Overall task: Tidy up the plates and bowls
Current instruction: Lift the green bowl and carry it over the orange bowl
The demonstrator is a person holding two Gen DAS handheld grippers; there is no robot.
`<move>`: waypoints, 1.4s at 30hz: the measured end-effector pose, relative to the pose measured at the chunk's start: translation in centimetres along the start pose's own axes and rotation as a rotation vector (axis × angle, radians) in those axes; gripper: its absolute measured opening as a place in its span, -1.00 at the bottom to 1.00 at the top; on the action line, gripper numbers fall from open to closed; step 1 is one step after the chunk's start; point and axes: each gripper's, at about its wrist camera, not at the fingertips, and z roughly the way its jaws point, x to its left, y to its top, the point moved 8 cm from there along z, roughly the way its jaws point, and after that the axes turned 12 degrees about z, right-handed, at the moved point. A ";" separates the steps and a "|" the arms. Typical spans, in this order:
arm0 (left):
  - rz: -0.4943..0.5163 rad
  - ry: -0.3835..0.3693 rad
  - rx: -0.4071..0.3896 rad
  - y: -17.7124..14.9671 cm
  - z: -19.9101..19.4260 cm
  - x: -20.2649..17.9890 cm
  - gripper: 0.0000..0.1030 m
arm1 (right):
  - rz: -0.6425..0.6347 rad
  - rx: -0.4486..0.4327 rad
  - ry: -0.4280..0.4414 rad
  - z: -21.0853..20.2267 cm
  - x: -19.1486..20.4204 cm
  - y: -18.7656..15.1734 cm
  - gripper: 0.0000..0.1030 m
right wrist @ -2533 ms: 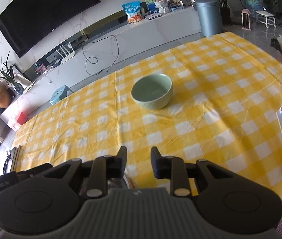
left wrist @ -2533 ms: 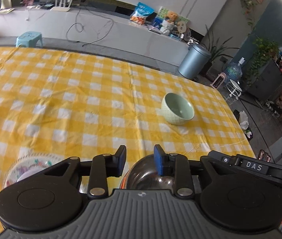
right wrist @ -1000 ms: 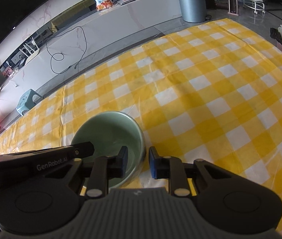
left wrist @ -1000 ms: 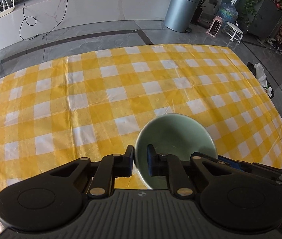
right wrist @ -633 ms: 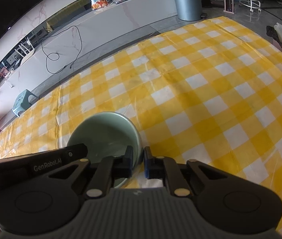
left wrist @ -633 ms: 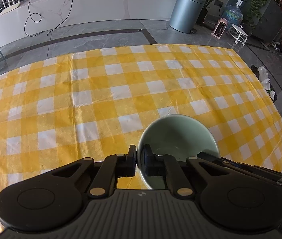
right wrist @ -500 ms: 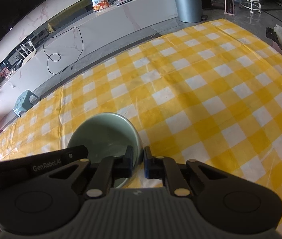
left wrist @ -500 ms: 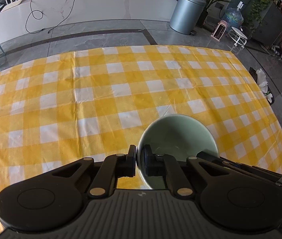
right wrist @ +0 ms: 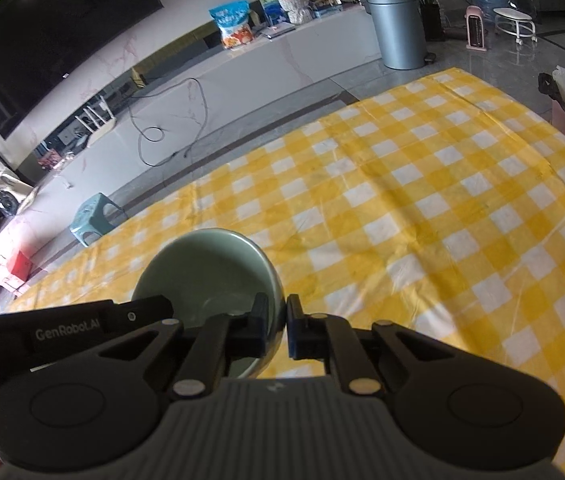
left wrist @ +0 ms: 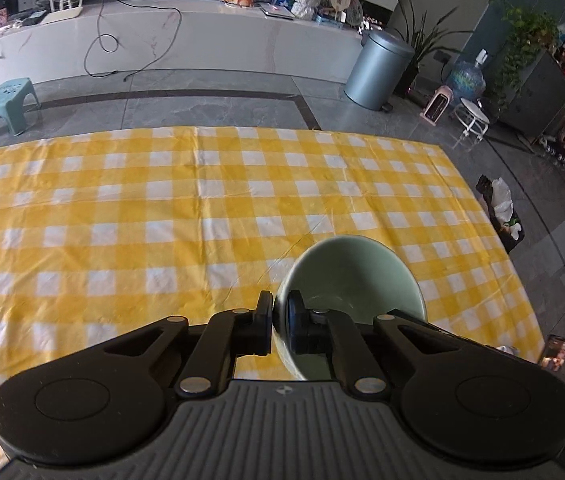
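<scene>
We see the bowl above the counter between our two grippers: the left gripper pinches its left rim, the right gripper its right rim.

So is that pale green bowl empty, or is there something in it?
Empty. Both wrist views look into the pale green ceramic bowl and show only its bare glazed inside, while each gripper's fingers pinch the rim.
</scene>
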 end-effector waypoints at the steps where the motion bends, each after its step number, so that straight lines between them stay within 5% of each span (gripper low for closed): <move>1: -0.003 0.004 -0.008 -0.3 -0.9 0.0 -0.85 | 0.000 -0.002 0.015 -0.8 0.2 -0.4 -0.87; 18: -0.095 -0.004 -0.115 -7.8 -10.0 -0.4 -0.82 | -0.024 -0.026 0.122 -10.3 1.5 -8.1 -0.88; 28: -0.214 -0.033 -0.084 -12.9 -10.0 0.6 -0.78 | -0.032 0.044 0.108 -9.9 0.3 -11.5 -0.88; 42: -0.239 -0.041 0.009 -15.7 -7.5 1.3 -0.76 | -0.108 0.090 0.033 -7.3 -0.4 -13.7 -0.87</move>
